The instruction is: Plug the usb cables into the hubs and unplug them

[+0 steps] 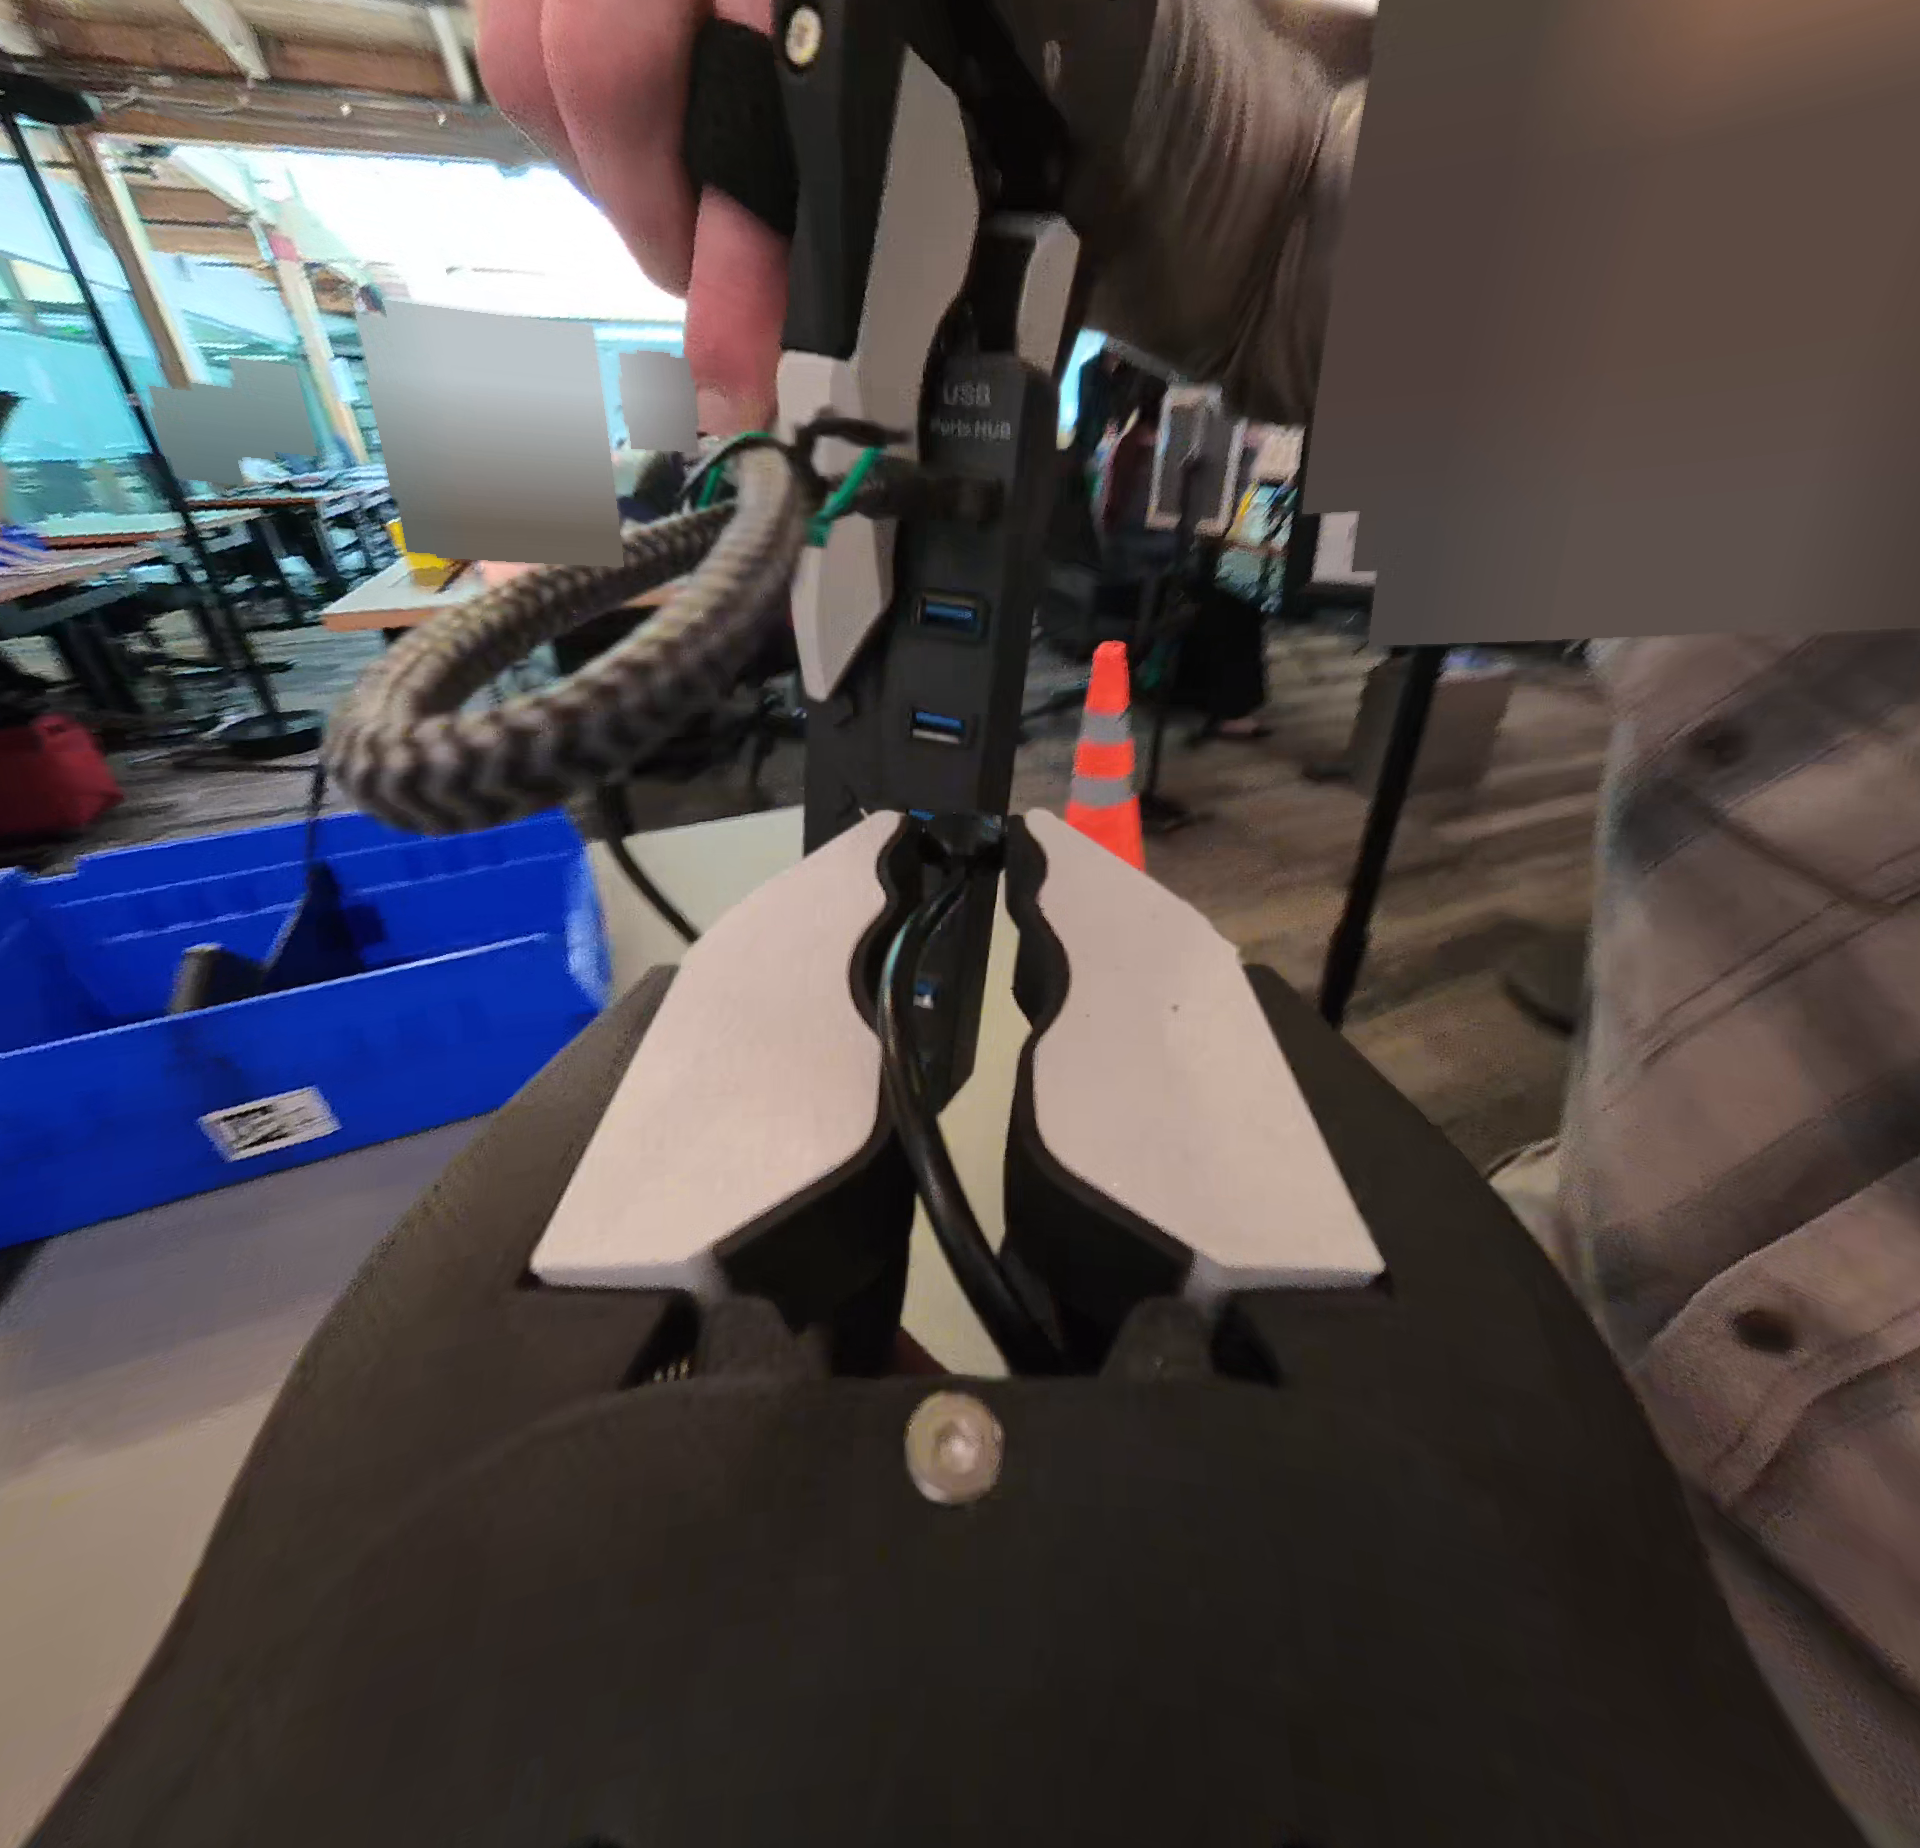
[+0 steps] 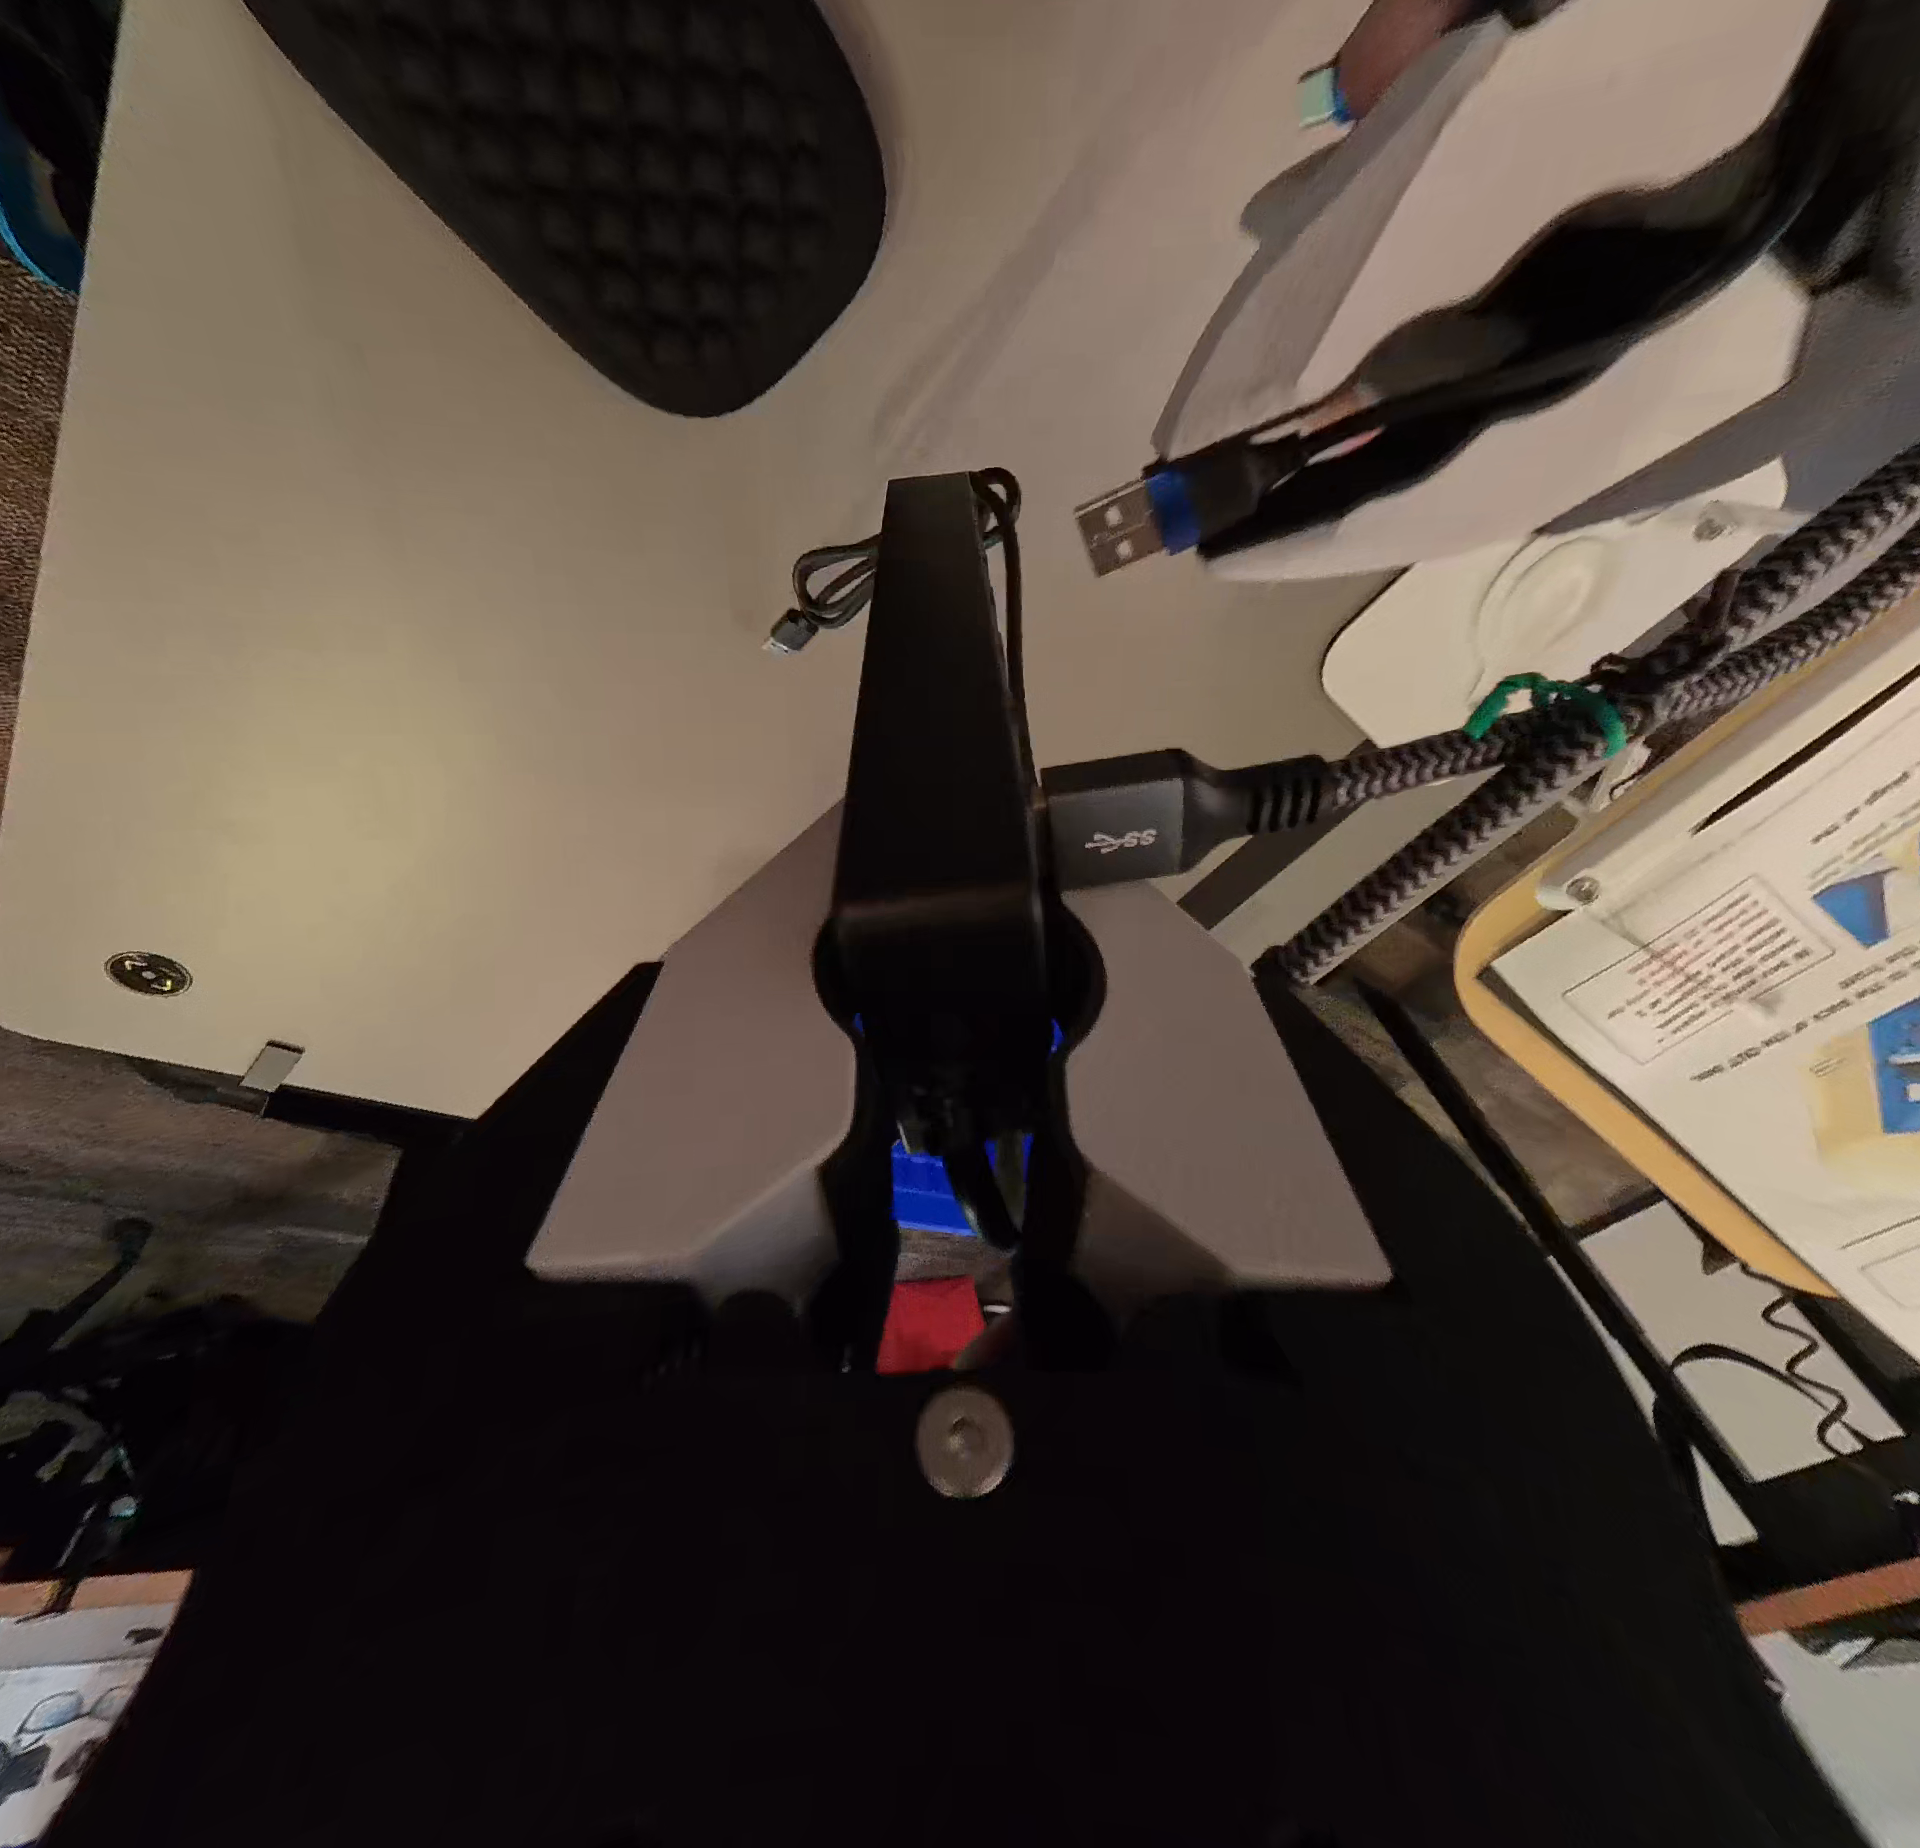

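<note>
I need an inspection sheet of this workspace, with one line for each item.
surface: white table.
job's things: black hub; blue-collared plug outside it.
clutter: dark mesh object.
grippers: right gripper shut on the hub's end; left gripper shut on the plug.
cables: braided cable plugged into the hub; thin coiled cable on the table.
surroundings: blue bin, orange cone.

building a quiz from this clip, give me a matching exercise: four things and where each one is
Things:
1. black hub
2. braided cable
3. blue-collared plug
4. orange cone

Places:
a. on the floor in the background
b. held in the left gripper
c. held in the right gripper
d. plugged into the hub's side

Pairs: 1-c, 2-d, 3-b, 4-a
</note>
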Tool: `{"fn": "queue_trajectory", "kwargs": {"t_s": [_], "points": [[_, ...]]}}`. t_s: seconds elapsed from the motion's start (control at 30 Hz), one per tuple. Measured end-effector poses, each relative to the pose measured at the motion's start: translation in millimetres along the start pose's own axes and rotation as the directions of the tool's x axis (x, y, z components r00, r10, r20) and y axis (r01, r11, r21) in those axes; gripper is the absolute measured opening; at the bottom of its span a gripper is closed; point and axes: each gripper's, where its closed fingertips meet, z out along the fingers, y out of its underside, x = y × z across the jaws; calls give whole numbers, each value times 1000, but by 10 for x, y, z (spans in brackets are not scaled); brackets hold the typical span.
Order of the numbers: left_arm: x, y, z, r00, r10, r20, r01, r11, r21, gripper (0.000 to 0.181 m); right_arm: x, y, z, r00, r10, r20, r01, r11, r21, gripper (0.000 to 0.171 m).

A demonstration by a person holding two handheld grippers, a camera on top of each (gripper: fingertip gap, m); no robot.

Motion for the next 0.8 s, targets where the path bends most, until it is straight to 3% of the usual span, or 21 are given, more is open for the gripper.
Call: {"fn": "queue_trajectory", "kwargs": {"t_s": [0.17,0.33,0.37,0.47,0.57,0.63,0.7,0.8], "points": [[-164,311,-55,967,230,106,-193,939,-283,16,-85,119,78,999,40,11,-39,999,-14,24],[-413,769,-179,890,451,70,-313,715,-625,15,-180,160,109,998,63,31,-63,998,-18,24],[-452,866,-227,876,481,39,-326,650,-687,15,-199,159,124,997,66,32,-66,998,-15,24],[-557,1177,-433,757,638,-143,-430,321,-844,15,-258,155,172,997,72,31,-71,997,-14,24],[-619,1477,-640,582,718,-382,-521,-32,-853,15,-313,134,208,997,75,26,-75,997,-2,24],[-624,1665,-761,476,691,-545,-565,-234,-791,15,-344,110,228,997,75,26,-76,997,7,24],[-620,1807,-850,388,634,-669,-591,-385,-708,15,-370,93,246,997,73,25,-74,997,9,25],[-552,2024,-933,311,517,-797,-642,-504,-578,15,-409,60,263,997,72,23,-72,997,19,24]]}}
